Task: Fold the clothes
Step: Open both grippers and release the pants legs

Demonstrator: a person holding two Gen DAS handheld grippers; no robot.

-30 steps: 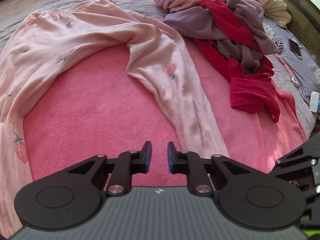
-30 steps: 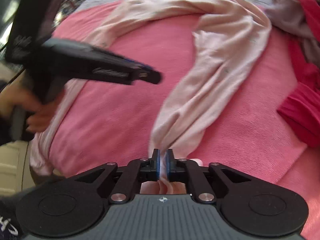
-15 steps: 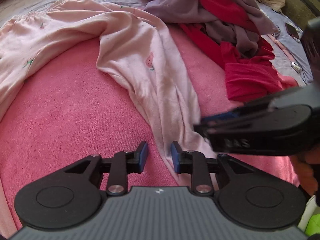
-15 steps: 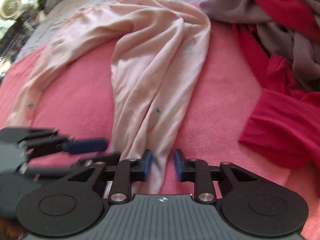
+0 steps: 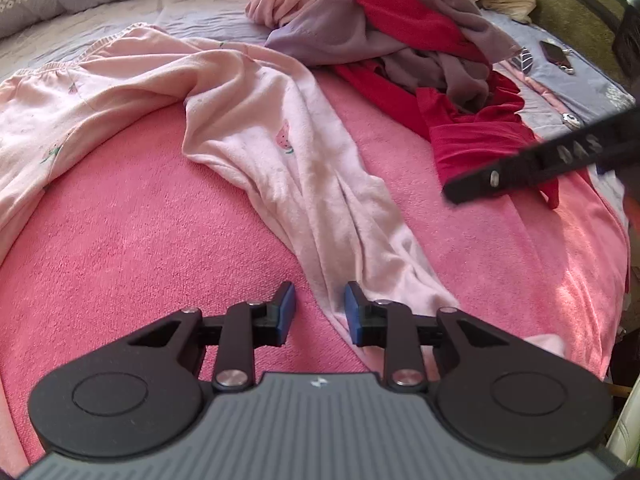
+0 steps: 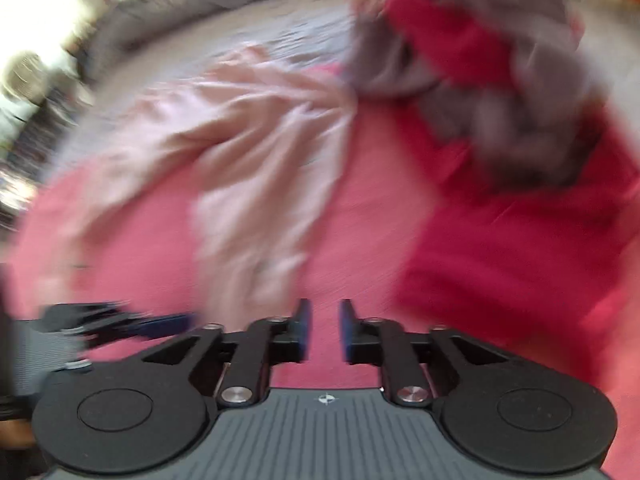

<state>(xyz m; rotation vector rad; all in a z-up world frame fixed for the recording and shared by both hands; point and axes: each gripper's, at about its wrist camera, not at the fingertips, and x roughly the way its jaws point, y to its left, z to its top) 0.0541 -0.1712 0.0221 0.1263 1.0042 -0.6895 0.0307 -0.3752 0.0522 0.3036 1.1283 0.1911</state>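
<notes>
Both tongs grip nothing: left gripper (image 5: pixel 320 306) part-open over the pink pants (image 5: pixel 280 148) (near leg), right gripper (image 6: pixel 323 330) opening above the pink towel (image 6: pixel 360 216).

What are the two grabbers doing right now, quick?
Left gripper: open, holding nothing, over the pink pants leg.
Right gripper: jaws opening, nothing between them, only the pink towel below.

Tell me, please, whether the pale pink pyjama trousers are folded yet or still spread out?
Still spread out, not folded: the pale pink pyjama trousers lie rumpled across the pink towel, with the waistband far left and one leg trailing towards the camera.
</notes>
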